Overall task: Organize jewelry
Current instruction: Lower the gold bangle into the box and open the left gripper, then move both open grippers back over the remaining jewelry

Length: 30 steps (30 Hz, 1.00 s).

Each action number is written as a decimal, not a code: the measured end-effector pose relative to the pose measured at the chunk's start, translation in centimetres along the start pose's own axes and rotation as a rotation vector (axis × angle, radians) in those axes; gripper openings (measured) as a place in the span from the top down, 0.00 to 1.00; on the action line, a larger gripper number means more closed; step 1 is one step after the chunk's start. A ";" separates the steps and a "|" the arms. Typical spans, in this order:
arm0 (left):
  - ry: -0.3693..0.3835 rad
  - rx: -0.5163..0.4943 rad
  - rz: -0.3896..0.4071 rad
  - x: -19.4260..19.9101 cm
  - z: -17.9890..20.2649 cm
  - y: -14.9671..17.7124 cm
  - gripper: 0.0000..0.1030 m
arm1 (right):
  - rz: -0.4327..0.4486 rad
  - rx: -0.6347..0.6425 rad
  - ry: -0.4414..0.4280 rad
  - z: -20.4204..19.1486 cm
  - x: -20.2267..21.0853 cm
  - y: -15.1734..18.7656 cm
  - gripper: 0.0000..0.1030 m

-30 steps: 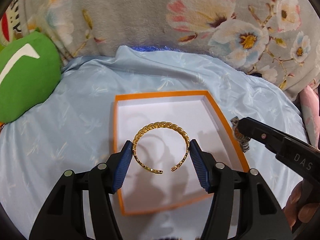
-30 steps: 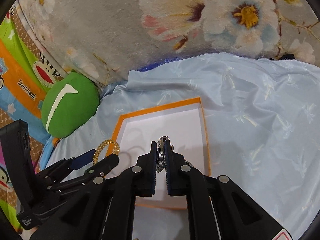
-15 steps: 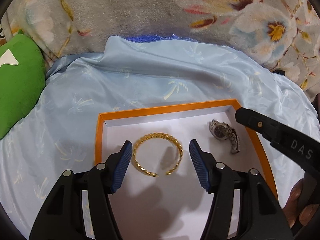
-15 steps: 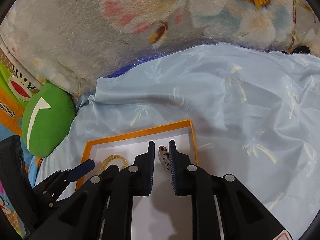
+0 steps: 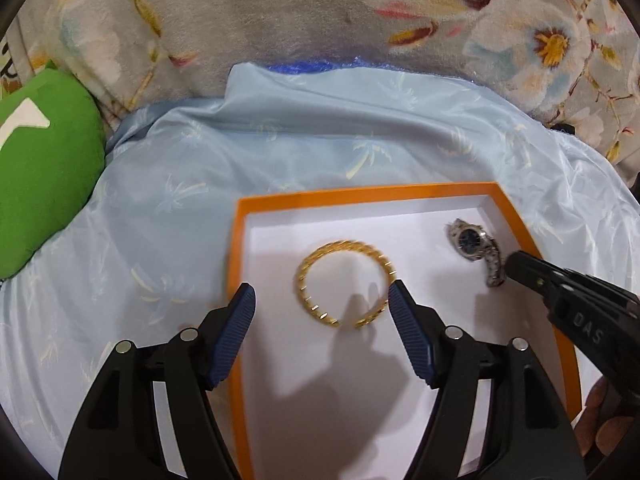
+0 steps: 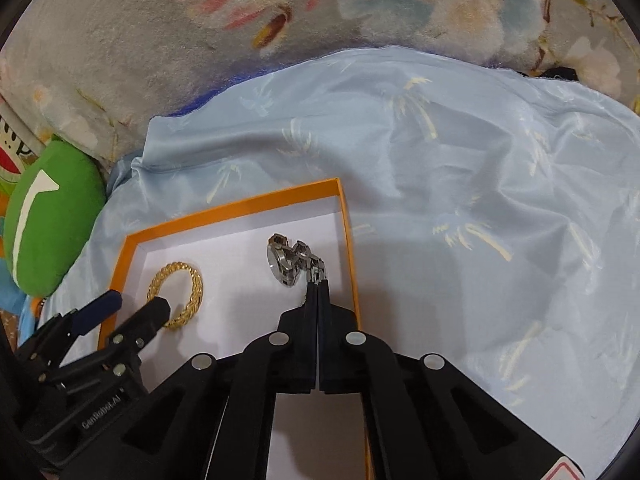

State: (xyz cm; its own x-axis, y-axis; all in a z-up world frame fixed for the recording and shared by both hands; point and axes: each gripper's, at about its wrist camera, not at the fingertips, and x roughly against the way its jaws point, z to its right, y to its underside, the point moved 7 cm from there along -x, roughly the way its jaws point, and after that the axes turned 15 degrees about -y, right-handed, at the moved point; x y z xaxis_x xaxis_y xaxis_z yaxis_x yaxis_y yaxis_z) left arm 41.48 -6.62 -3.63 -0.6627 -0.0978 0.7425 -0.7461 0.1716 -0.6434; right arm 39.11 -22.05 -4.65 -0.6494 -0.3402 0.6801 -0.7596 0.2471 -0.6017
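An orange-rimmed box (image 5: 360, 194) with a white floor lies on pale blue cloth; it also shows in the right wrist view (image 6: 240, 207). A gold open bangle (image 5: 344, 282) lies flat inside it, free of my left gripper (image 5: 322, 300), which is open just in front of it. The bangle also shows in the right wrist view (image 6: 180, 292). A silver watch (image 6: 286, 260) with a dark dial (image 5: 470, 240) lies at the box's right side. My right gripper (image 6: 317, 284) is shut on the end of the watch strap.
A green cushion (image 5: 36, 184) lies at the left. A floral plush blanket (image 5: 320, 12) rises behind the blue cloth (image 6: 480, 200). The right gripper's black body (image 5: 580, 308) reaches over the box's right rim.
The left gripper let go of the bangle and opened wider and drew back; the bangle now lies in the box. The right gripper set the watch on the box floor and closed on its strap.
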 end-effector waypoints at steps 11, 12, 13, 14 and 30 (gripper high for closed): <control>0.002 -0.153 0.053 3.3 1.9 4.3 0.32 | 0.040 -0.041 0.020 1.0 4.8 5.3 1.00; 0.009 -0.146 0.051 3.4 1.9 4.4 0.31 | 0.042 -0.039 0.028 0.9 5.1 5.7 1.00; 0.012 -0.139 0.050 3.4 1.9 4.4 0.31 | 0.045 -0.035 0.037 0.9 5.4 6.1 1.00; 0.013 -0.135 0.051 3.4 1.9 4.4 0.31 | 0.047 -0.027 0.049 0.8 5.7 6.5 1.00; 0.091 -0.181 0.097 3.2 2.9 3.6 0.33 | 0.053 -0.042 0.115 0.3 8.2 10.0 1.00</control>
State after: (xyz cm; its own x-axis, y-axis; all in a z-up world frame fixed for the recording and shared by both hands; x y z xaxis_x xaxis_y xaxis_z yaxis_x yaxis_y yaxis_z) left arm 36.50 -9.20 -4.10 -0.7160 0.0155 0.6979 -0.6501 0.3496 -0.6747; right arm 26.17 -22.65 -5.26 -0.6865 -0.2200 0.6931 -0.7236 0.3003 -0.6214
